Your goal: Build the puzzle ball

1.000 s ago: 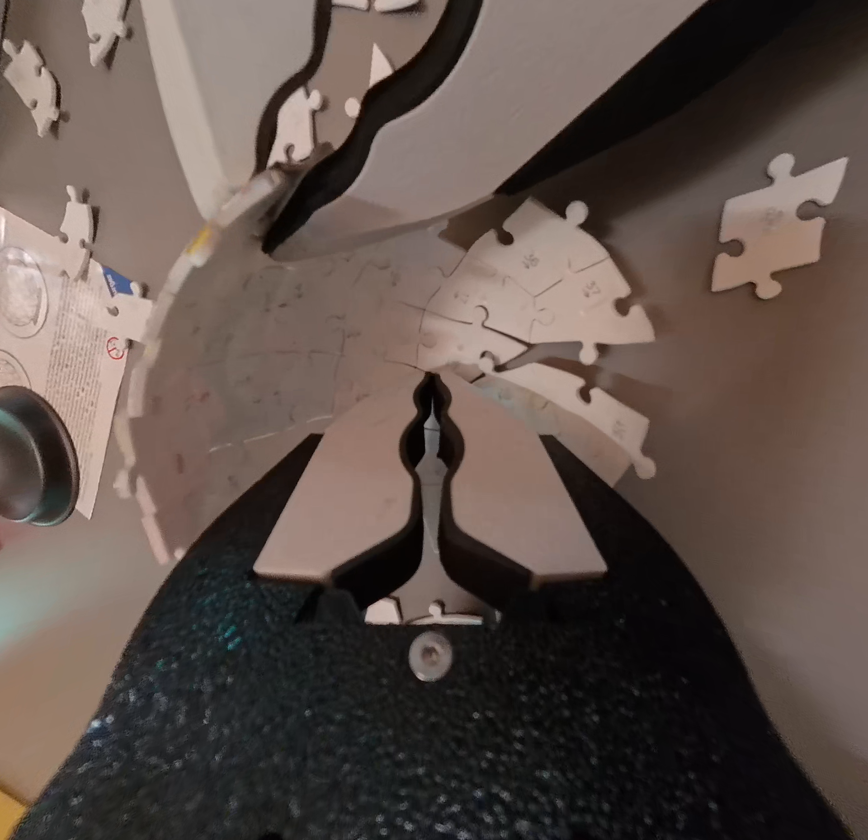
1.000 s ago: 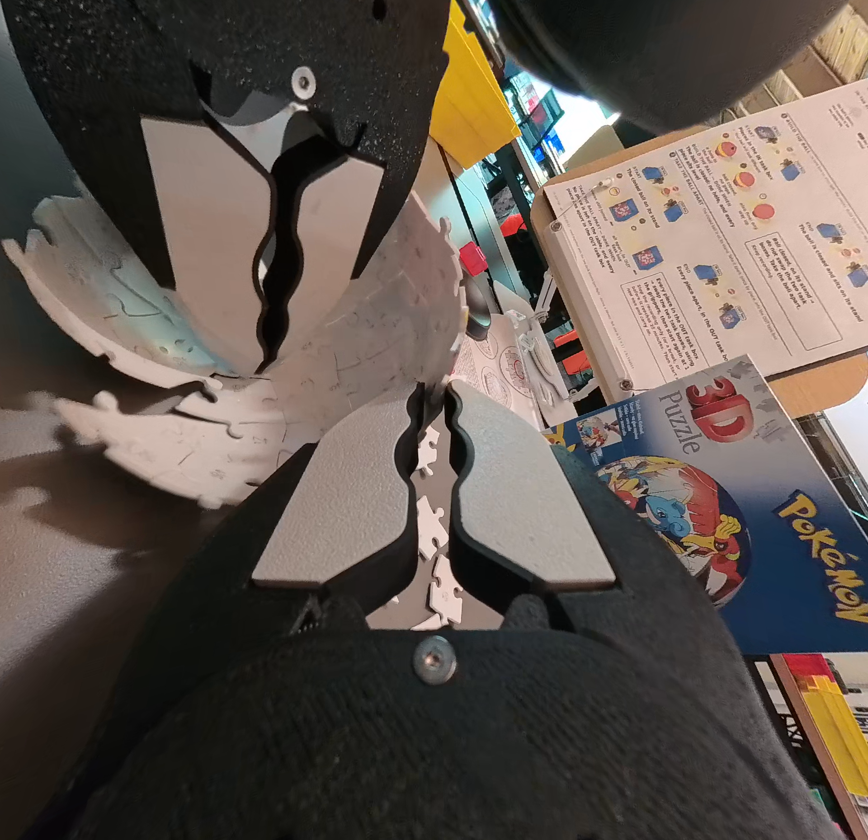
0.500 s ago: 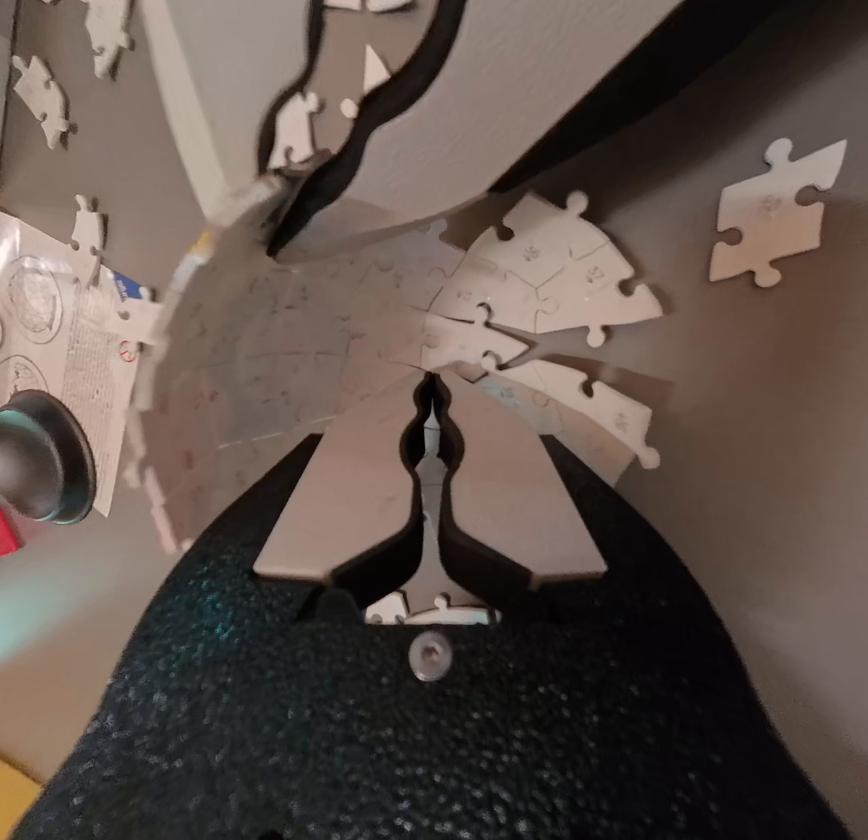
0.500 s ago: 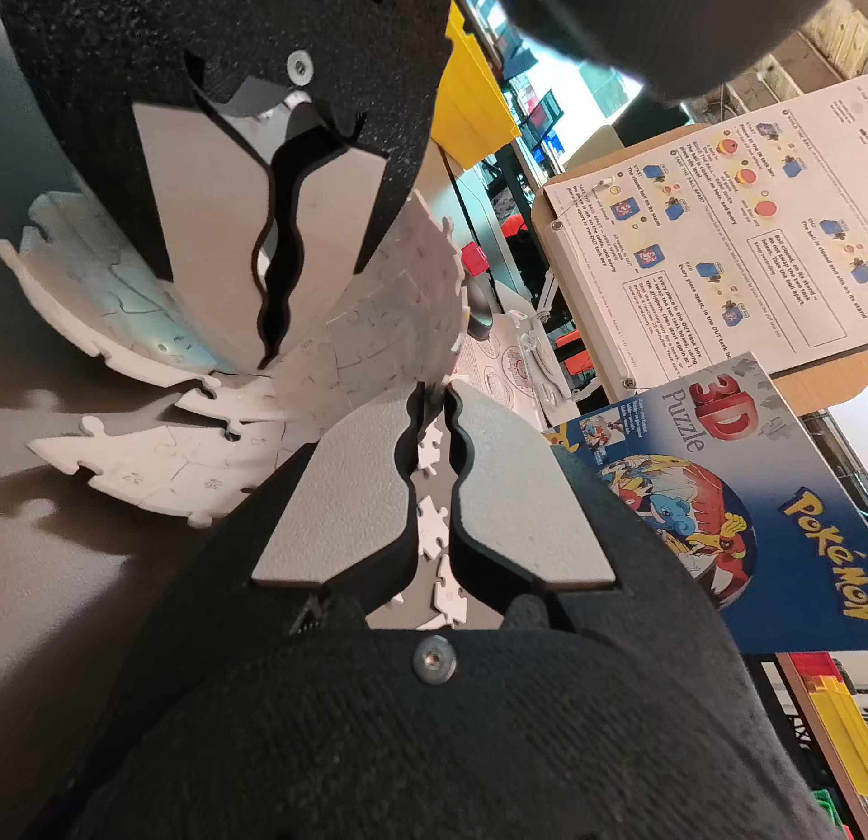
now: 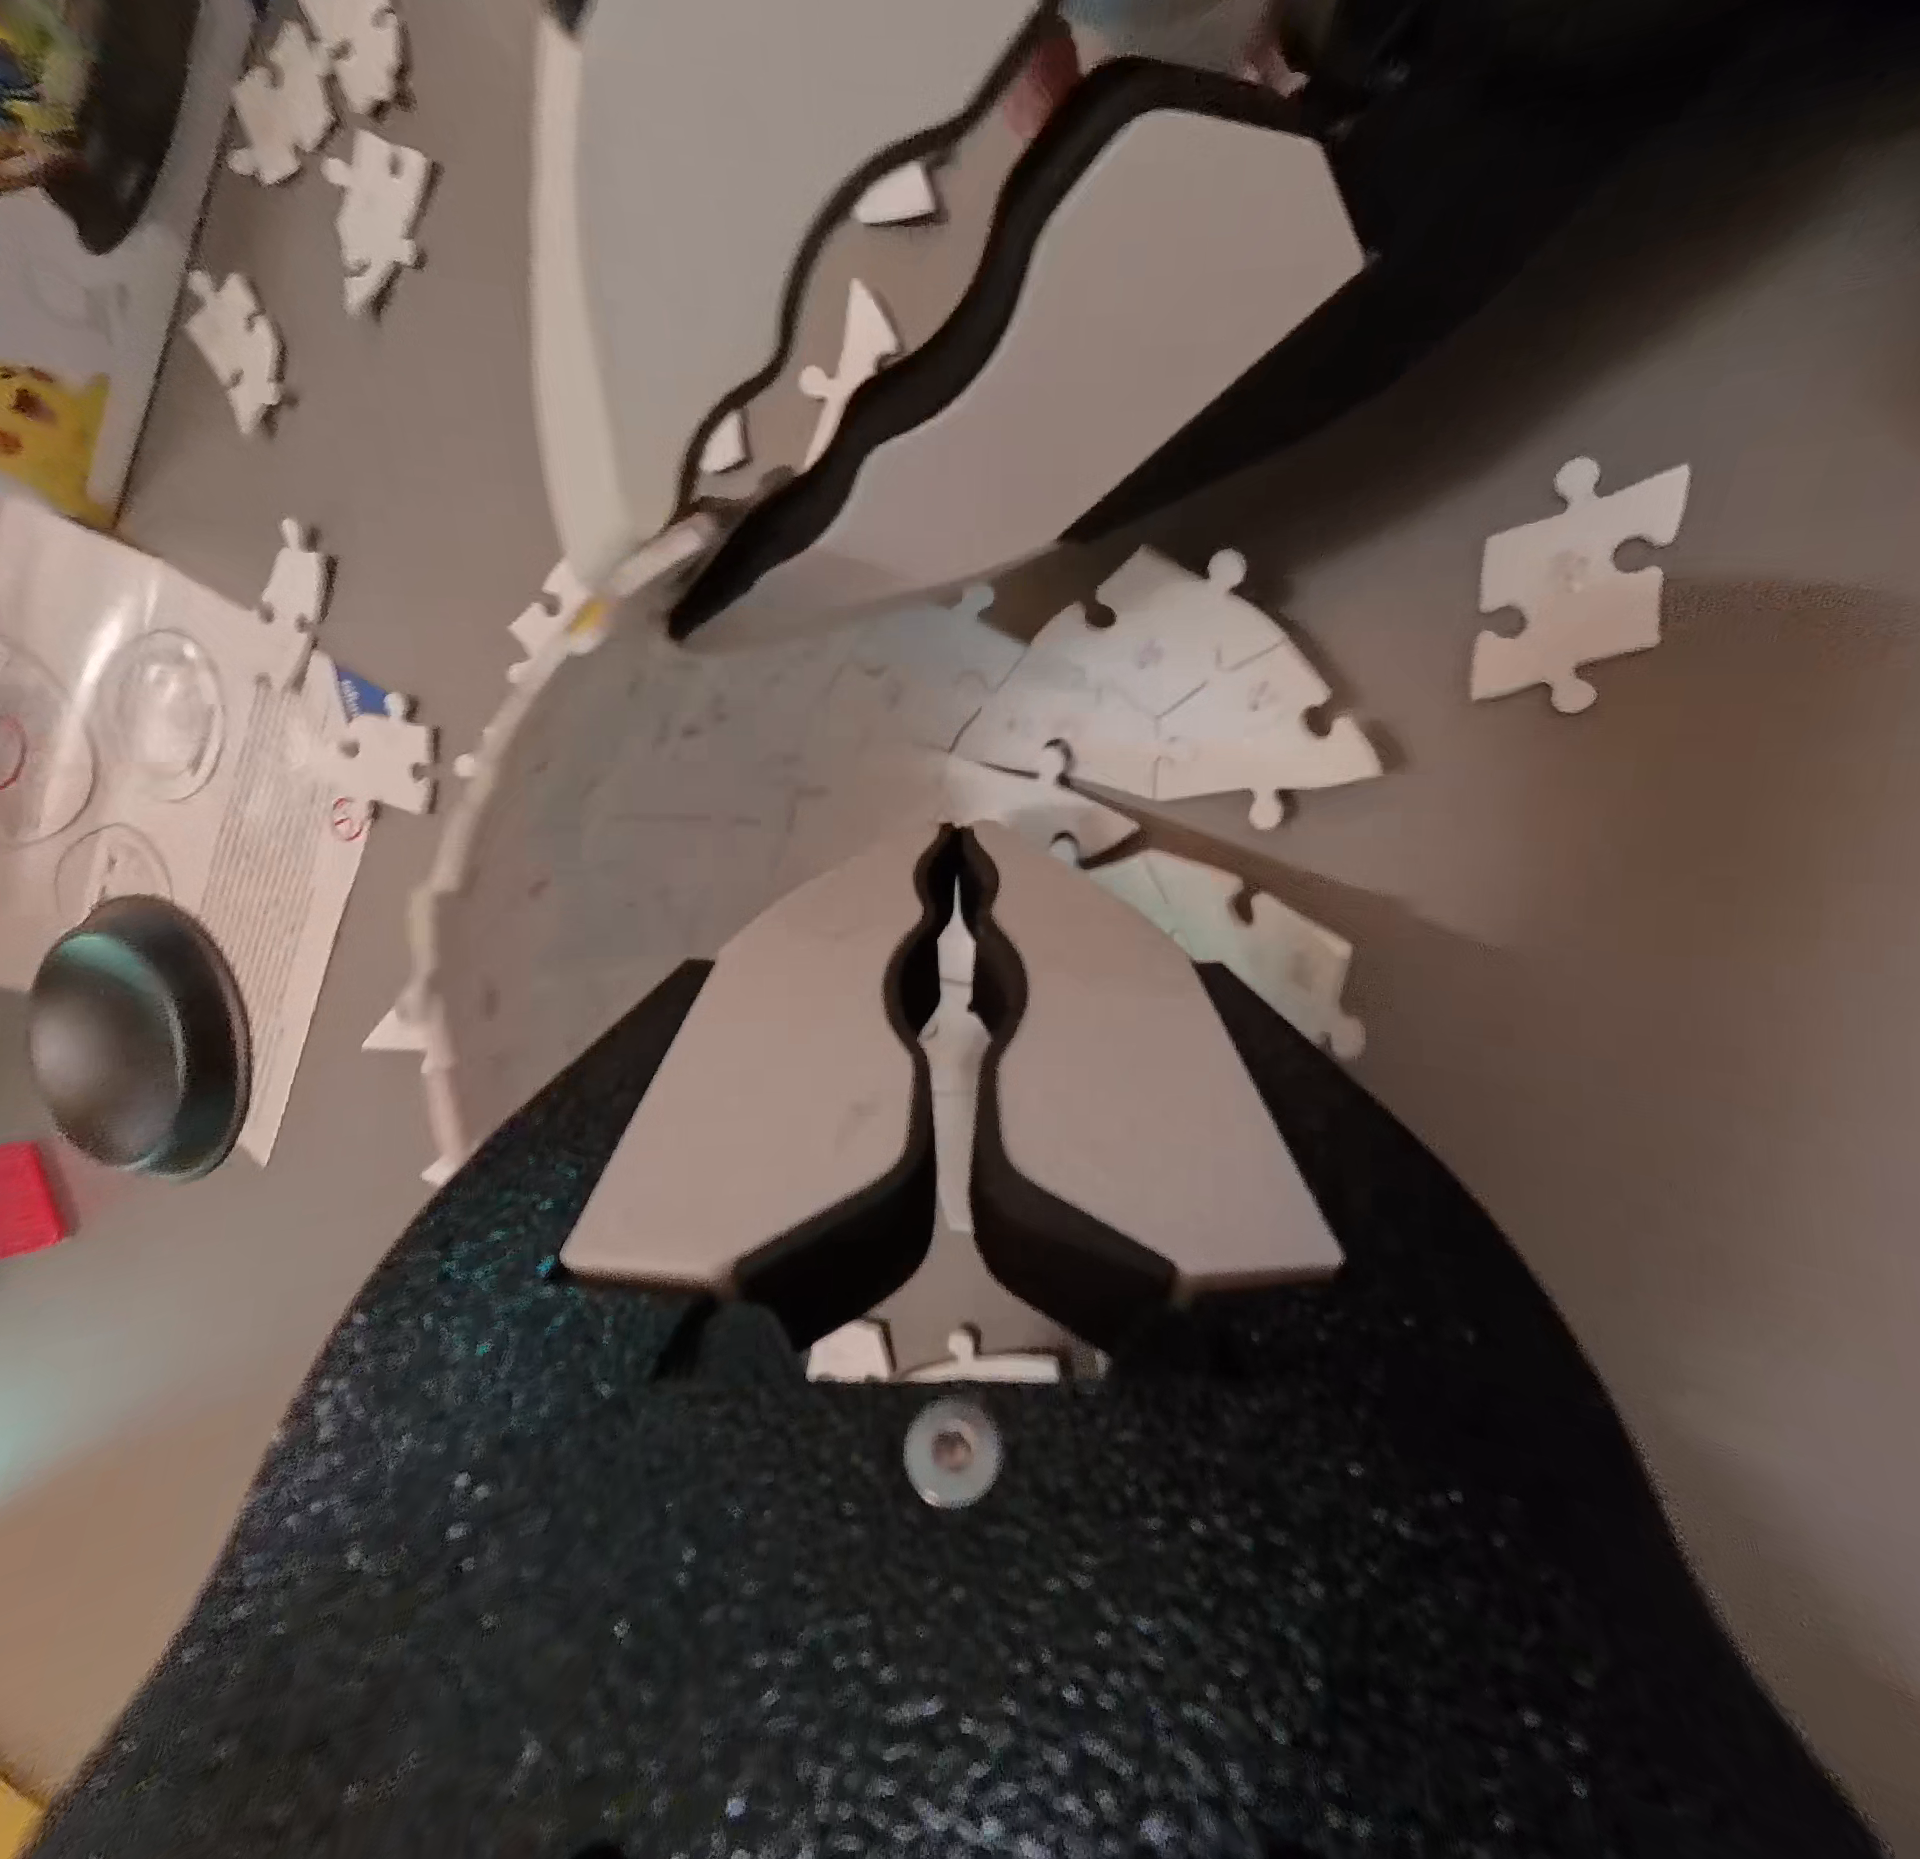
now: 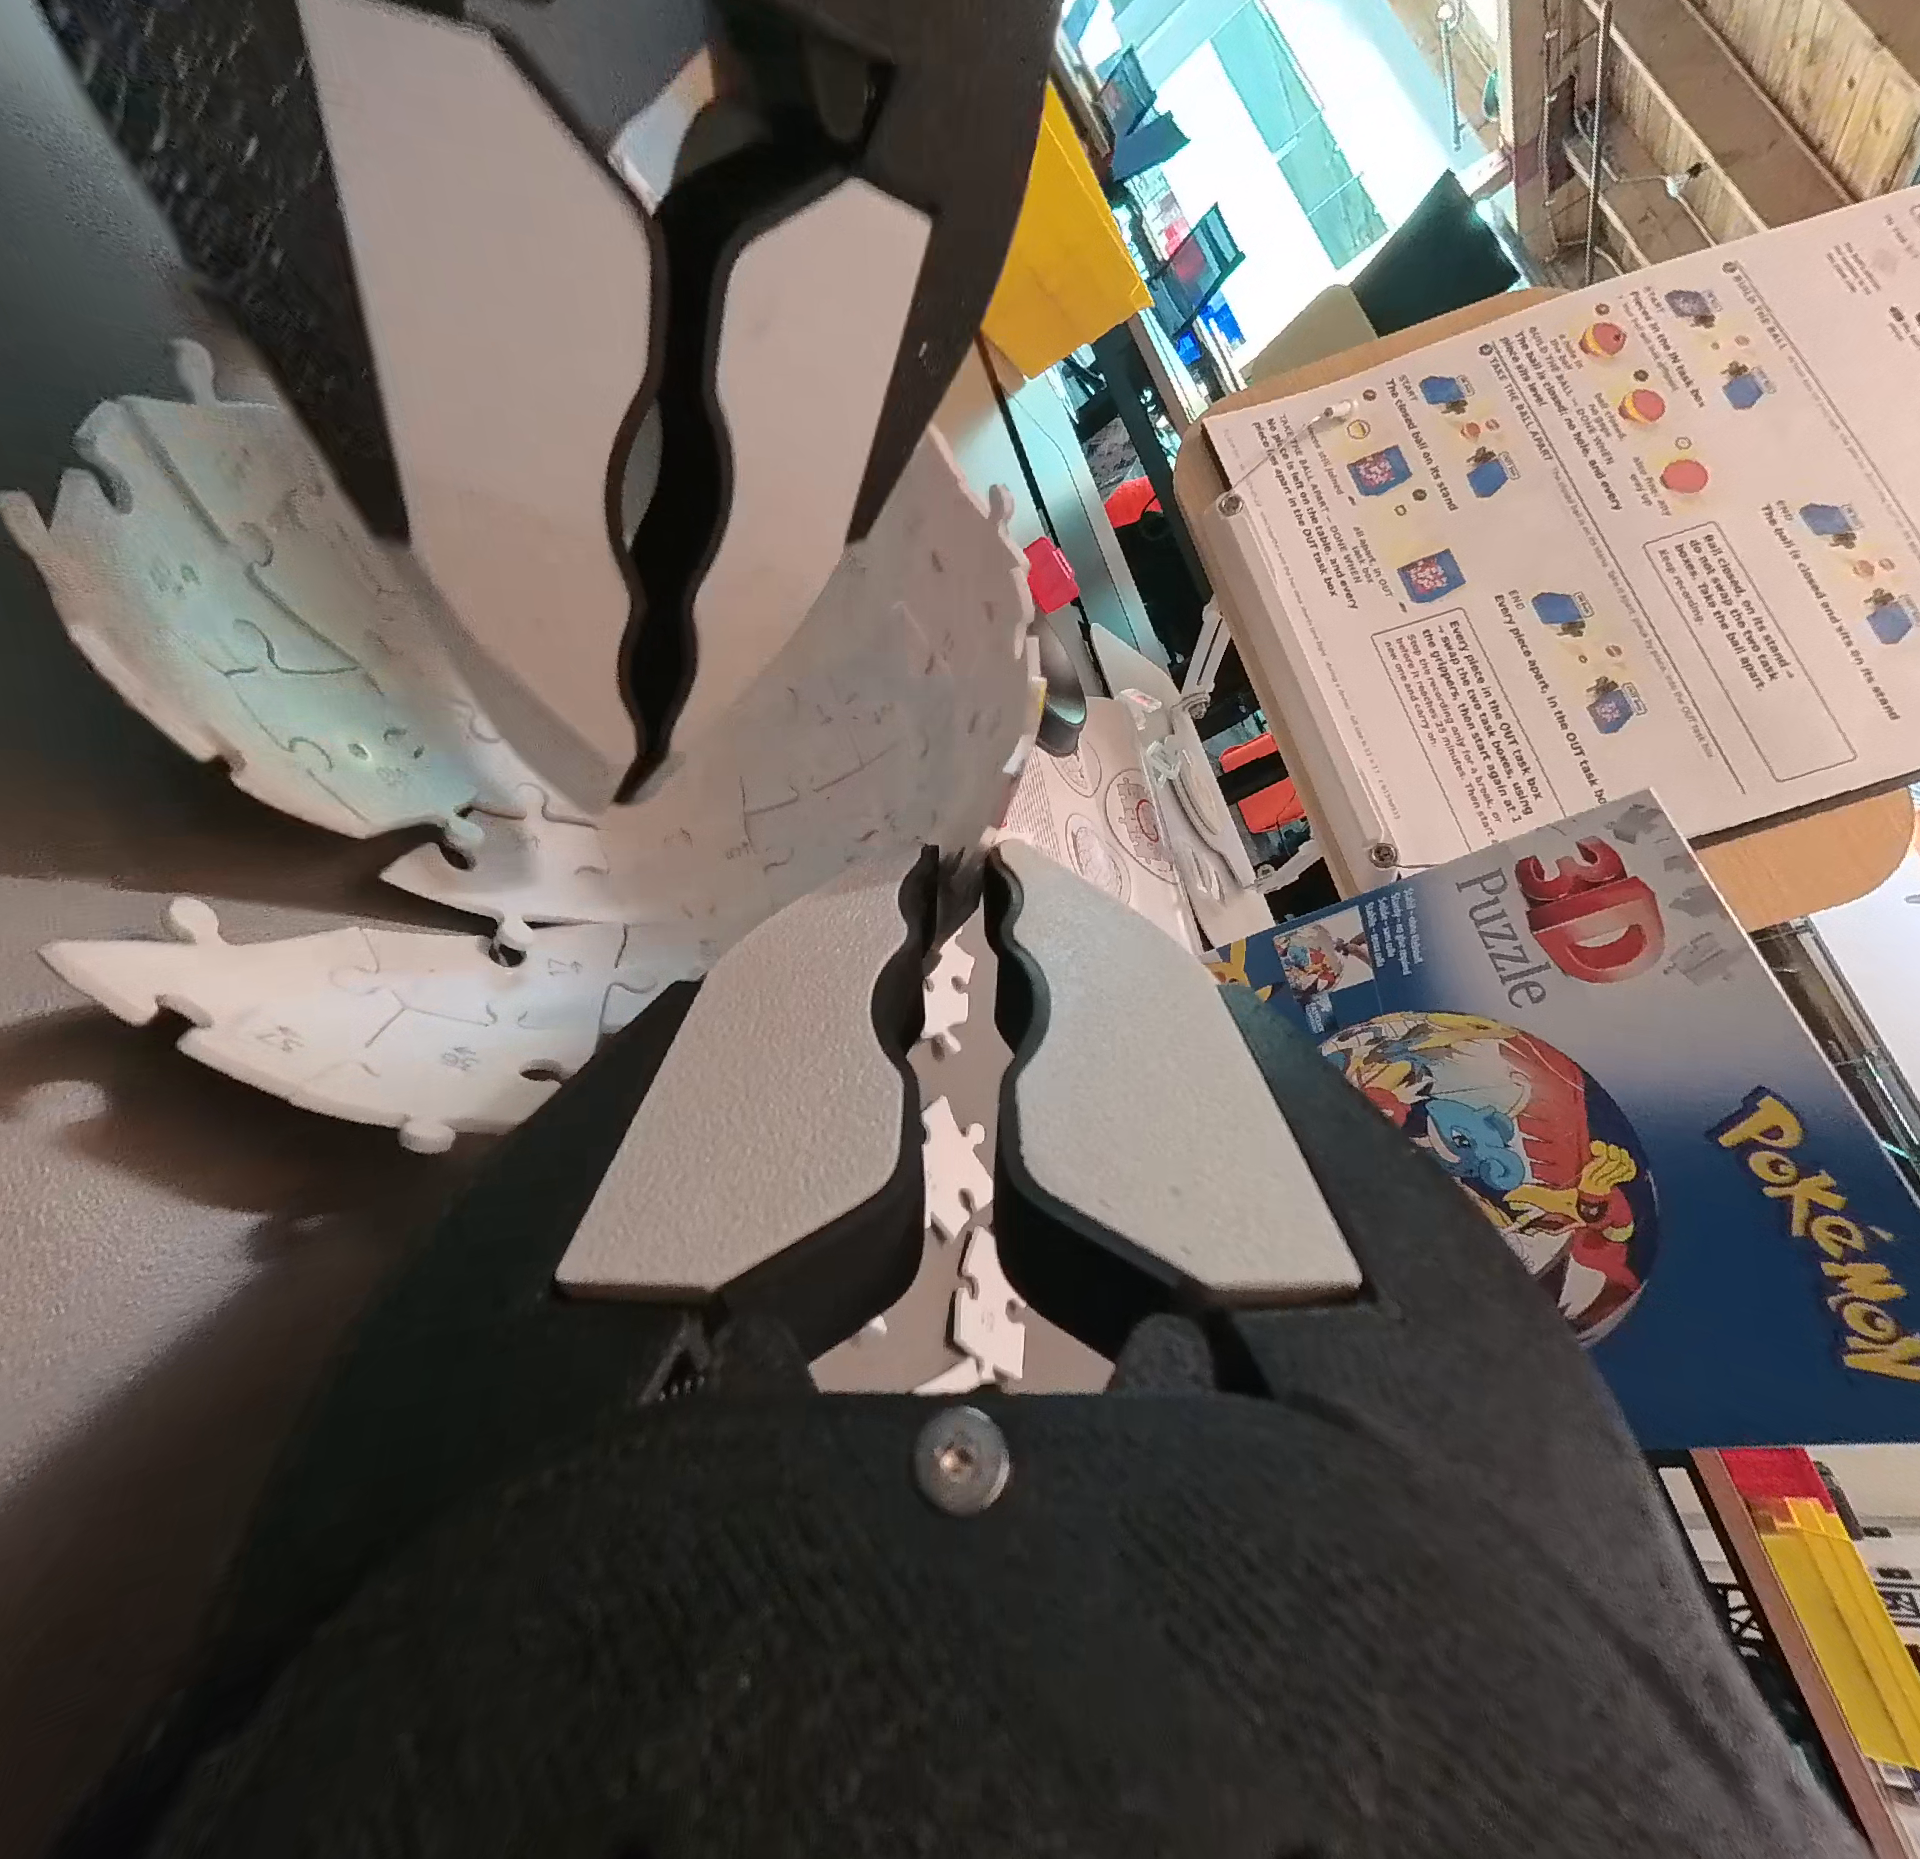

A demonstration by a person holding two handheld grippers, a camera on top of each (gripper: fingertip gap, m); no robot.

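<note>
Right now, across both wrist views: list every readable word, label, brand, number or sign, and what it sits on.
I don't copy out writing; here is what bears it.
Blue cardboard puzzle box: large coloured lettering, legible.
White instruction sheet on the wooden board: headings and small print, partly legible.
White curved puzzle shell: small printed marks on piece backs, some legible.
White paper leaflet: fine print, too blurred.
Loose white puzzle piece: faint mark, too blurred.

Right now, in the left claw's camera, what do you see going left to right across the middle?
Dark round knob → printed sheet → curved, half-built puzzle ball shell → fan of joined pieces → lone loose puzzle piece.
</note>
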